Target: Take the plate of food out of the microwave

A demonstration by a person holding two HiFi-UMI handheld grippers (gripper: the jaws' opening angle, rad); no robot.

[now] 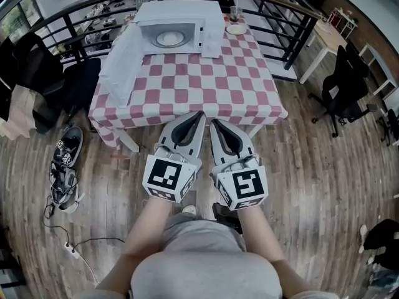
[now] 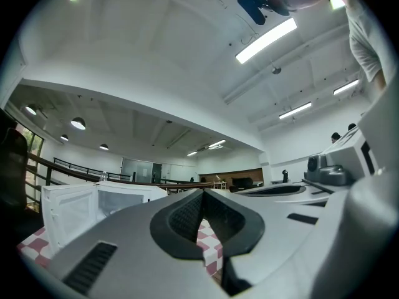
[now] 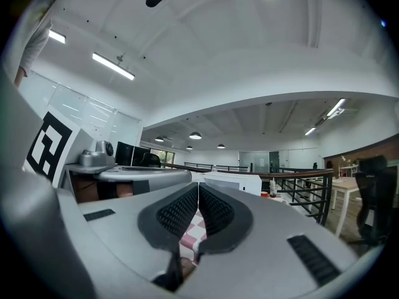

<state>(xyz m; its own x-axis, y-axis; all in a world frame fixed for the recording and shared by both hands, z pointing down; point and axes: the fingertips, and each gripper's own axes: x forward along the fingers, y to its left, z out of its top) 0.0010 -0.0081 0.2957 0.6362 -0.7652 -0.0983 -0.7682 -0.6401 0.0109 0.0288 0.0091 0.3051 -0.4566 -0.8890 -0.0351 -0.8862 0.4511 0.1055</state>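
The white microwave stands at the far end of the checkered table. Its door hangs wide open to the left. Inside lies a pale plate; whatever is on it is too small to tell. My left gripper and right gripper are side by side over the table's near edge, both shut and empty, far from the microwave. In the left gripper view the jaws meet, with the microwave ahead to the left. The right gripper view shows its jaws closed, the microwave behind them.
A small saucer and a glass sit right of the microwave. A black railing runs behind the table. Black chairs stand at left and right. Shoes and a cable with a power strip lie on the wooden floor.
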